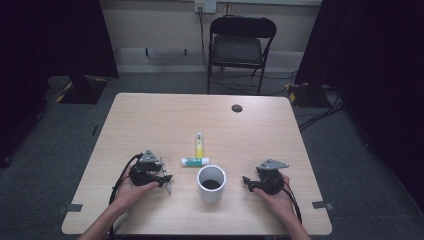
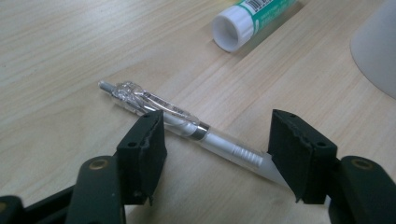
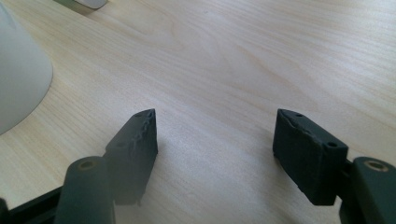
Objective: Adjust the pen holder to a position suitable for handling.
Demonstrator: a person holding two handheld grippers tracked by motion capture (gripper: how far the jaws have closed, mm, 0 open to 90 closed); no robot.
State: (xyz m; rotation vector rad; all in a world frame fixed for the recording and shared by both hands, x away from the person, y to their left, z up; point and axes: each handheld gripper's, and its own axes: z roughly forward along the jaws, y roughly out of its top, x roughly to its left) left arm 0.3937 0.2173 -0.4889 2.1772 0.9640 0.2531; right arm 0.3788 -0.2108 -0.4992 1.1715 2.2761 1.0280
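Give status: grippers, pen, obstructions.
Left gripper open, straddling the pen, pads not pressing. Right gripper open, nothing between. Pen flat on table. Cup and glue stick close by.

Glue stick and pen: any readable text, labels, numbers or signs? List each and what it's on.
None can be read.
Glue stick: green and white label with a barcode; digits and print too blurred to read.
Pen: clear barrel, print near the clip too small to read.
Yellow tube: too small to tell.
White cup: no marking visible.
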